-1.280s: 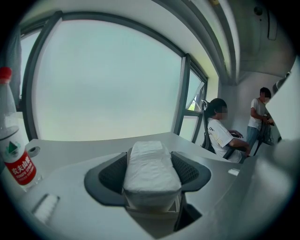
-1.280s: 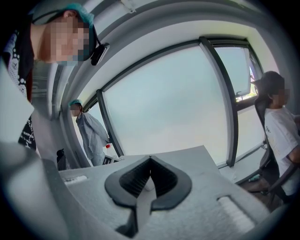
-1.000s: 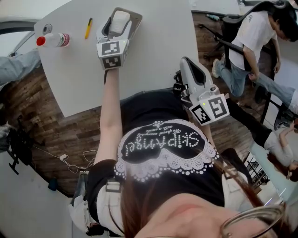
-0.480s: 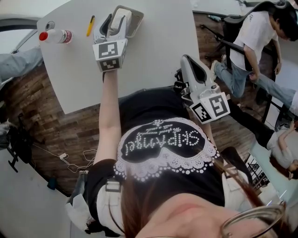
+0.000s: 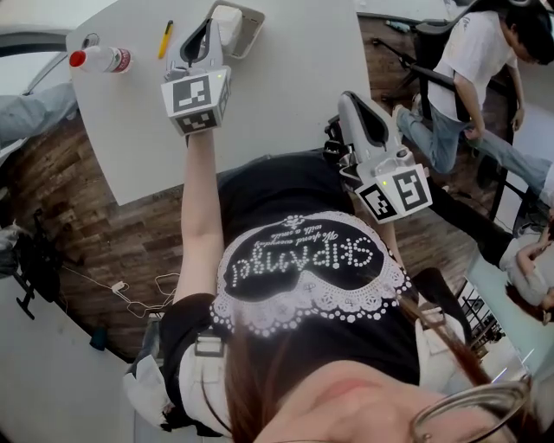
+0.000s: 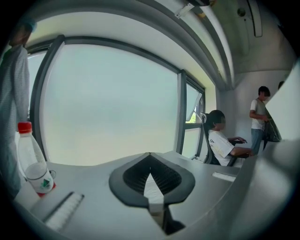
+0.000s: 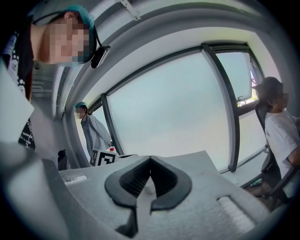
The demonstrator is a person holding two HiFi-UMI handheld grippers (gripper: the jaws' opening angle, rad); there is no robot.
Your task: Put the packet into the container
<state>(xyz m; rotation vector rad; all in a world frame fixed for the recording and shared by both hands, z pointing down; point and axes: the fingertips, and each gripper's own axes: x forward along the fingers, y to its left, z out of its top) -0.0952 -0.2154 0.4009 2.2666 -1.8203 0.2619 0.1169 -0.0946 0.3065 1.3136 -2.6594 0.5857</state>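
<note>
Packet (image 5: 227, 15) lies in container (image 5: 248, 33), 12 o'clock on surface (image 5: 286, 104). My left claw (image 6: 150, 157) just closed, clenched on nothing, at container's 7 o'clock. Right claw (image 7: 150, 161) clenched, empty. I judge placing done. Draw left claw back without nudging container.

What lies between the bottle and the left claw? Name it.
A yellow pen on the table, between bottle and left claw, in the head view.

On the white table (image 5: 286, 95) a red-capped bottle (image 5: 99, 59) stands near what looks like a yellow pen (image 5: 164, 45)
</note>
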